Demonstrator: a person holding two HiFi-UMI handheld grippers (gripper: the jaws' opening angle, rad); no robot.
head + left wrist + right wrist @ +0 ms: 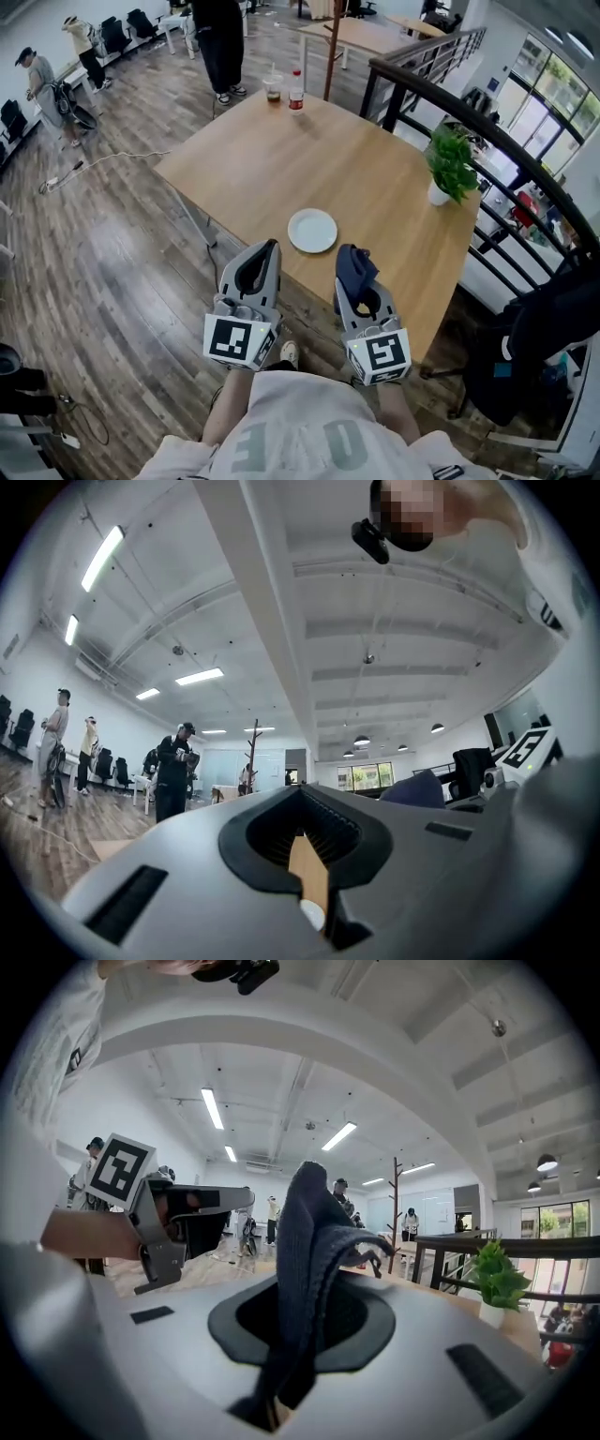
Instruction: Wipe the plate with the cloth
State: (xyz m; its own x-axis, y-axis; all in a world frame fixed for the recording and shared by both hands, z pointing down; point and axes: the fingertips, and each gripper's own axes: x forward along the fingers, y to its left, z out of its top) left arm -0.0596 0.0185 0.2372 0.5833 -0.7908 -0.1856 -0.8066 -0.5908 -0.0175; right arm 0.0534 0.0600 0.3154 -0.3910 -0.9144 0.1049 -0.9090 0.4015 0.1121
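White plate (312, 231), round and so without a long axis to align to, lying flat on the wooden table (375, 178) close to its near edge, with bare tabletop all around it. It sits on the far side of both grippers, about midway between the two lines along which they point. From the right gripper (355, 274) the plate lies just beyond the tips and slightly to the left. From the left gripper (269, 251) it lies just beyond and slightly to the right. Neither is clearly the nearer. The right gripper's jaws are pinched on the dark blue cloth (307, 1251), which stands up out of the jaw slot and folds over the tips towards the plate. The left gripper's jaws are pressed together with nothing between them. Through their slot only a strip of tabletop and a pale round shape, probably the plate, can be seen. Both grippers hang near the table's near edge; their height above the plate cannot be judged. The coming move is judged to turn on carrying the cloth forward and a little leftward until it is over the plate. Well apart stand a potted plant (451, 165) at the right edge and a cup (273, 89) and a bottle (296, 96) at the far corner.
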